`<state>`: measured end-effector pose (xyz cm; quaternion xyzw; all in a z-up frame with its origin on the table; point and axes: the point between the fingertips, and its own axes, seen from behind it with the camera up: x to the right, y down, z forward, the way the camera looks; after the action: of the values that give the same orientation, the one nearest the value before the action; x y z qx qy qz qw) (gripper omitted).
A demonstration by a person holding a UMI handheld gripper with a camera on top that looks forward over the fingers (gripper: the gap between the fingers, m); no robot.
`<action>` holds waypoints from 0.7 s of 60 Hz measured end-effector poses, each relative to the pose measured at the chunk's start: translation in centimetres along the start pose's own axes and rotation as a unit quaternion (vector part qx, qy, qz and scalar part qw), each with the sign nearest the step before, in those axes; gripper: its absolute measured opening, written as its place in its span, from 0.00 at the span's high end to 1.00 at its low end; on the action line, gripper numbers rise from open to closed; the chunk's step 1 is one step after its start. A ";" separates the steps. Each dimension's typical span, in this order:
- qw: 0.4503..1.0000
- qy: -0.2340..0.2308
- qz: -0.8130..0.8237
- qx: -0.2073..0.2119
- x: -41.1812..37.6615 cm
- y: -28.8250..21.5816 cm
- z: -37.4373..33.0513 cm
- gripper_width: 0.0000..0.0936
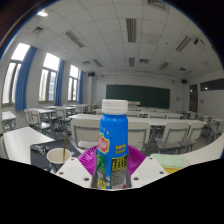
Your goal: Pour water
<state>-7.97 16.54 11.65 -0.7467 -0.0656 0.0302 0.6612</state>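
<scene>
A blue bottle (113, 140) with a blue cap and a red, yellow and green label stands upright between my fingers. My gripper (112, 172) is shut on the bottle's lower part, and the magenta pads (90, 160) press against both its sides. The bottle is held above the desk. A paper cup (59, 156) with a pale rim stands on the desk to the left of the fingers, close by. Its inside is not clear to see.
This is a classroom with rows of white desks (25, 140) and chairs ahead. A green chalkboard (138, 95) is on the far wall. Windows with blue curtains (22, 78) line the left side. A green sheet (172, 160) lies on the desk at the right.
</scene>
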 end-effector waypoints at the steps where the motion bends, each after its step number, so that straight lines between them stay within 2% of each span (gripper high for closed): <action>1: 1.000 -0.002 0.004 -0.004 0.0 0.2 0.2 0.59; 4: 1.000 -0.009 0.016 -0.016 0.0 1.0 0.6 0.59; 5: 1.000 -0.009 0.019 -0.016 -1.6 2.8 1.7 0.59; 10: 0.999 -0.008 0.019 -0.027 -0.1 3.2 0.9 0.59; 23: 1.000 -0.003 -0.005 -0.013 0.9 2.9 0.1 0.58; 27: 1.000 -0.003 -0.005 -0.017 0.1 2.6 0.5 0.48; 30: 1.000 -0.005 -0.013 -0.023 0.3 3.0 0.3 0.38; 31: 0.999 -0.005 -0.018 -0.031 0.2 3.3 0.5 0.32; 34: 0.998 -0.005 -0.037 -0.054 0.8 4.0 -0.1 0.07; 37: 0.998 0.010 -0.043 -0.052 1.3 3.6 -0.5 0.13; 40: 0.998 0.021 -0.043 -0.044 2.1 3.1 -2.0 0.08; 42: 0.998 0.022 -0.040 -0.040 2.3 2.9 -3.1 0.08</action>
<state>-5.13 13.46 9.26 -0.7701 -0.0815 -0.0156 0.6325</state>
